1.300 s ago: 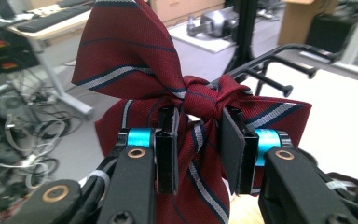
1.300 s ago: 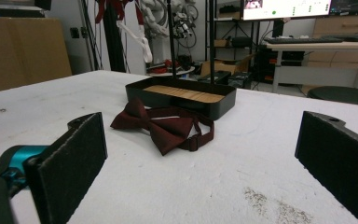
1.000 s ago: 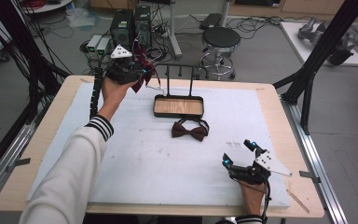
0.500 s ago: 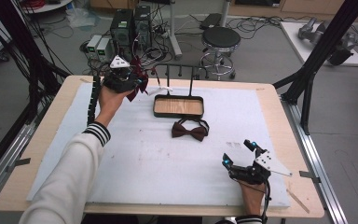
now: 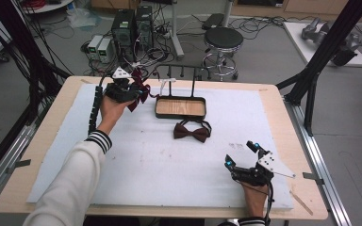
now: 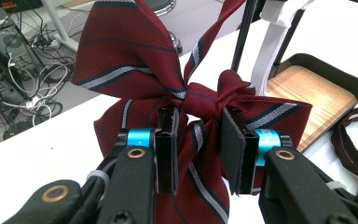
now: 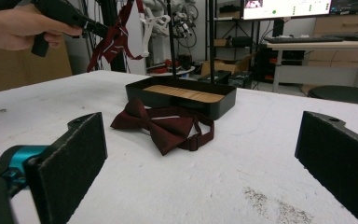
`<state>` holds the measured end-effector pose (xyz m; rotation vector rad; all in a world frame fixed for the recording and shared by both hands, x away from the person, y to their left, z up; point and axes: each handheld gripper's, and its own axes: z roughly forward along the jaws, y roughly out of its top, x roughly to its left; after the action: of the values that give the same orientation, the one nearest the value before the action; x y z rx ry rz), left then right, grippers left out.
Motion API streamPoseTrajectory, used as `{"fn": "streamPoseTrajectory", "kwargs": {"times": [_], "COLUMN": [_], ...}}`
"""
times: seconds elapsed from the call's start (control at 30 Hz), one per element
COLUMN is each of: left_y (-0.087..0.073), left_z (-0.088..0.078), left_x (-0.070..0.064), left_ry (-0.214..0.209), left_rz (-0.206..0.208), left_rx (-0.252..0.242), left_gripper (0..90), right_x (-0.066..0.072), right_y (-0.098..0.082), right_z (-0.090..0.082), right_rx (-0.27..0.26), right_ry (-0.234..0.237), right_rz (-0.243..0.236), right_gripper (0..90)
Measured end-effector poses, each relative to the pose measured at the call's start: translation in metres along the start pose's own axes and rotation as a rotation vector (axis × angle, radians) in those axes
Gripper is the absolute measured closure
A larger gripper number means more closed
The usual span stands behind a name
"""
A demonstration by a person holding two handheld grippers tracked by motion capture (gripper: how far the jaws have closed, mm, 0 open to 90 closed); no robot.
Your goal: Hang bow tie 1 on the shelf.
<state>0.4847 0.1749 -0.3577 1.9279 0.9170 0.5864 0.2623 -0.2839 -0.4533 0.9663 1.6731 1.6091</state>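
Left tool (image 6: 198,154) pinches striped bow tie (image 6: 168,84) (white strap (image 6: 268,46) close-up); right tool (image 7: 200,172) gapes.

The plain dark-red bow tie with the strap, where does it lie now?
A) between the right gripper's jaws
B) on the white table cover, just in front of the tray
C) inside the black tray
B: the plain dark-red bow tie lies flat on the white table cover, beside the black tray with the wooden floor.

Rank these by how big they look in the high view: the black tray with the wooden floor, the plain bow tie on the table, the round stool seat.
1. Black tray, largest.
2. Stool seat and plain bow tie look about alike; the stool stands farther off, so I leave them unranked.
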Motion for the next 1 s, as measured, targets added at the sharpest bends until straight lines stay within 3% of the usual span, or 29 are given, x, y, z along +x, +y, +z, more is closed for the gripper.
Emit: {"fn": "streamPoseTrajectory", "kwargs": {"times": [0.1, 0.17, 0.2, 0.3, 0.37, 0.47, 0.67, 1.0], "left_y": [0.000, -0.001, -0.001, -0.002, -0.002, -0.003, -0.010, -0.030], "left_z": [-0.001, -0.001, -0.001, -0.001, -0.004, -0.009, -0.025, -0.067], "left_x": [0.000, 0.001, 0.001, 0.000, 0.000, -0.001, -0.005, -0.010], "left_ry": [-0.007, -0.036, -0.043, -0.049, -0.059, -0.091, -0.117, -0.163], "left_rz": [-0.003, -0.013, -0.020, -0.029, -0.016, 0.010, 0.008, 0.017], "left_rx": [-0.007, -0.015, -0.019, -0.061, -0.080, -0.107, -0.173, -0.283], "left_gripper": [68.2, 65.1, 58.4, 26.6, 16.7, 15.2, 15.2, 15.3], "right_x": [0.000, 0.000, 0.000, 0.000, 0.000, 0.001, 0.001, 0.001], "right_y": [0.000, 0.000, 0.000, 0.000, 0.000, 0.000, 0.000, 0.000], "right_z": [0.000, 0.000, 0.000, 0.000, 0.000, 0.000, 0.000, 0.000], "right_rx": [0.001, -0.001, 0.000, -0.001, 0.000, 0.002, -0.002, -0.002], "right_ry": [0.000, 0.001, 0.000, 0.001, -0.002, 0.000, -0.006, -0.005], "right_rz": [-0.003, -0.007, -0.003, 0.004, 0.003, -0.004, -0.007, -0.013], "right_gripper": [1.2, 1.2, 1.2, 1.2, 1.2, 1.2, 1.2, 1.2]}}
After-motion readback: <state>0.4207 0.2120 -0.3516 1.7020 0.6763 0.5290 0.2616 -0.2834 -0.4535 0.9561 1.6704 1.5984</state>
